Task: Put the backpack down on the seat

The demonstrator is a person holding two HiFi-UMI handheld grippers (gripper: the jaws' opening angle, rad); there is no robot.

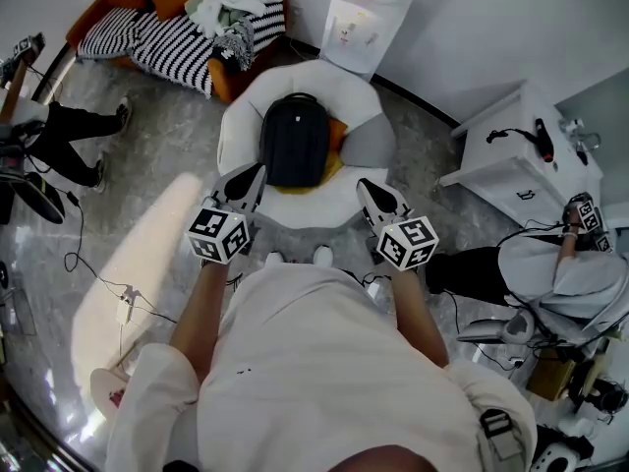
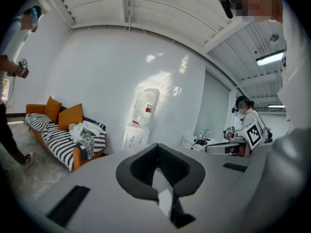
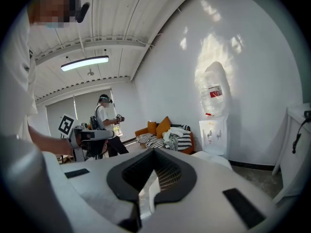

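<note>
Backpack [image 1: 294, 138] rests on the seat [image 1: 241, 116], so left gripper [image 1: 256, 173] and right gripper [image 1: 366, 187], fingers clenched empty, should withdraw without snagging it.

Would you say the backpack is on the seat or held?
On the seat: the backpack lies in the white chair, clear of the left gripper and right gripper.

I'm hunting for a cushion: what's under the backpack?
An orange cushion pokes out from under the backpack, at its right and near edges, on the white seat. The rest beneath is covered.
</note>
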